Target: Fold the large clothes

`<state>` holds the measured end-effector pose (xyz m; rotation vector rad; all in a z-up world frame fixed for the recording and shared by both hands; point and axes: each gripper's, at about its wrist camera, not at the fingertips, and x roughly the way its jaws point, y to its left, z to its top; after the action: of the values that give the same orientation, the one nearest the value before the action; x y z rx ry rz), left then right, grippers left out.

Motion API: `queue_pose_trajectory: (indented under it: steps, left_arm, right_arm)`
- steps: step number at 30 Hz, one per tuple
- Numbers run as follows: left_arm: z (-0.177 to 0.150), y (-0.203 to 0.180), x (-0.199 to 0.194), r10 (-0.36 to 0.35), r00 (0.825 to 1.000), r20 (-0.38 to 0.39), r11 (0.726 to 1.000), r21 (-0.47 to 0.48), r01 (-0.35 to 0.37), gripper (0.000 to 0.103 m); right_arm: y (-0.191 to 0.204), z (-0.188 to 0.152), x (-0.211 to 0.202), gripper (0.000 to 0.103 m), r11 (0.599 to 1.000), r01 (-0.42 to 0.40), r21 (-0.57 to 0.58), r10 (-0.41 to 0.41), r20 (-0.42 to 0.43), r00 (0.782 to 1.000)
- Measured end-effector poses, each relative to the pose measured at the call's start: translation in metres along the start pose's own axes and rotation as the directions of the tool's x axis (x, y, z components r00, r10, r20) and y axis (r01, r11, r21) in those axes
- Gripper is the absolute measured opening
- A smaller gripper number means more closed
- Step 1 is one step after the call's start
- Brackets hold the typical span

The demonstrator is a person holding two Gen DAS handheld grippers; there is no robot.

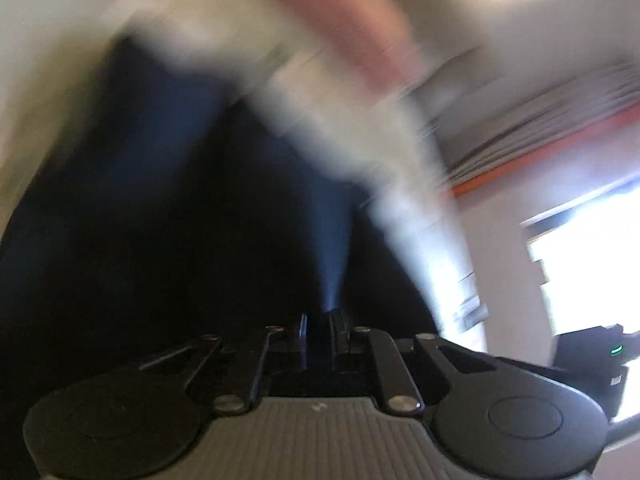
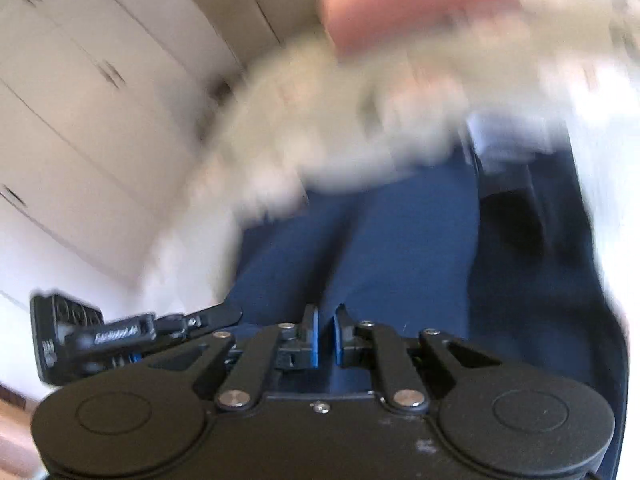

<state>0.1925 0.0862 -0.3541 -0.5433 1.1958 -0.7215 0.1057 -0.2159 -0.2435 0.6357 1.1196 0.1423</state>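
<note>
The left hand-held gripper [image 1: 319, 322] pinches a ridge of the large dark navy cloth garment [image 1: 168, 184]; the right hand-held gripper [image 2: 325, 326] pinches it too. Both should lift evenly, keeping the fabric taut between them.

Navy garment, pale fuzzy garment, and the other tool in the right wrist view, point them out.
navy garment [image 2: 392, 248]: right wrist view, smooth middle of the cloth.
pale fuzzy garment [image 2: 320, 136]: right wrist view, blurred fluffy middle.
left tool [image 2: 230, 314]: right wrist view, finger end.

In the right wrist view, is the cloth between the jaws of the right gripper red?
No, the cloth running up from between the jaws of the right gripper is dark blue.
</note>
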Motion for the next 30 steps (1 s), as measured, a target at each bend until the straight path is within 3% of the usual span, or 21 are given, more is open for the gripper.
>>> queue_pose_trajectory:
  steps: [1,3,4,6,8,10,13,15,17,19,20,21,23,25,26,27,29,30]
  left_arm:
    - [-0.014,0.009,0.003,0.022,0.999,-0.029,1.0,-0.011,-0.023,0.011]
    - [-0.031,0.017,-0.001,0.035,0.997,-0.069,0.999,-0.01,-0.036,0.012]
    - [-0.034,0.015,-0.004,0.045,0.996,-0.074,0.999,0.012,-0.045,0.012]
    - [-0.032,0.0,-0.013,0.143,0.986,-0.083,0.984,0.123,-0.132,0.011]
    - [-0.023,-0.019,-0.025,0.233,0.972,-0.035,0.945,0.243,-0.218,0.011]
    - [-0.011,-0.041,-0.033,0.211,0.977,0.012,0.933,0.294,-0.205,0.012]
    - [0.0,-0.076,-0.036,0.059,0.992,0.109,0.937,0.337,-0.093,0.015]
    - [0.006,-0.085,-0.013,-0.011,0.996,0.083,0.944,0.329,-0.017,0.019]
    - [0.005,-0.074,0.024,0.029,1.0,0.011,0.951,0.307,-0.031,0.018]
    - [-0.003,-0.049,0.056,0.172,0.985,-0.032,0.939,0.308,-0.154,0.014]
    - [-0.01,-0.033,0.062,0.219,0.975,-0.039,0.928,0.316,-0.196,0.005]
    - [-0.017,-0.015,0.059,0.209,0.977,-0.038,0.934,0.304,-0.188,0.003]
    - [-0.022,0.019,0.045,0.078,0.997,-0.029,0.983,0.168,-0.072,0.003]
    - [-0.026,0.03,0.033,0.034,0.999,-0.021,0.997,0.069,-0.032,0.003]
    - [-0.029,0.028,0.027,0.046,0.999,-0.004,0.996,0.078,-0.045,0.003]
    - [-0.03,0.024,0.023,0.064,0.998,0.002,0.993,0.099,-0.064,0.003]
    - [-0.03,0.008,0.01,0.079,0.997,0.01,0.986,0.147,-0.079,0.013]
    - [-0.024,-0.009,0.009,0.064,0.998,0.015,0.982,0.176,-0.065,0.013]
  right_arm:
    - [-0.012,-0.018,0.018,0.012,0.999,0.01,0.033,-0.008,-0.081,0.997]
    - [-0.027,-0.037,0.03,0.015,0.996,0.013,0.084,-0.002,-0.134,0.991]
    - [-0.029,-0.042,0.027,0.015,0.995,0.006,0.098,0.007,-0.129,0.992]
    - [-0.027,-0.041,0.012,0.04,0.996,0.027,0.089,-0.018,-0.103,0.995]
    - [-0.014,-0.03,-0.004,0.041,0.996,0.085,0.035,-0.082,-0.059,0.995]
    - [0.003,-0.02,-0.023,0.041,0.996,0.084,-0.014,-0.084,0.014,0.996]
    - [0.028,-0.006,-0.037,0.041,0.993,0.073,-0.092,-0.061,0.131,0.99]
    - [0.032,-0.003,-0.026,0.041,0.987,0.113,-0.117,-0.094,0.155,0.983]
    - [0.03,-0.007,0.003,0.041,0.967,0.198,-0.158,-0.178,0.13,0.975]
    - [0.018,-0.016,0.035,0.041,0.921,0.329,-0.211,-0.319,0.081,0.944]
    - [0.009,-0.024,0.041,0.04,0.91,0.349,-0.224,-0.345,0.057,0.937]
    - [-0.001,-0.033,0.044,0.038,0.912,0.35,-0.216,-0.349,0.041,0.936]
    - [-0.013,-0.042,0.036,0.038,0.935,0.302,-0.186,-0.295,0.063,0.953]
    - [-0.015,-0.04,0.029,0.038,0.94,0.295,-0.17,-0.288,0.068,0.955]
    - [-0.016,-0.039,0.023,0.039,0.945,0.295,-0.144,-0.288,0.069,0.955]
    - [-0.015,-0.037,0.016,0.049,0.947,0.298,-0.12,-0.292,0.07,0.954]
    - [-0.008,-0.039,-0.006,0.051,0.948,0.305,-0.09,-0.297,0.097,0.95]
    - [-0.002,-0.038,-0.016,0.051,0.948,0.301,-0.098,-0.289,0.12,0.95]
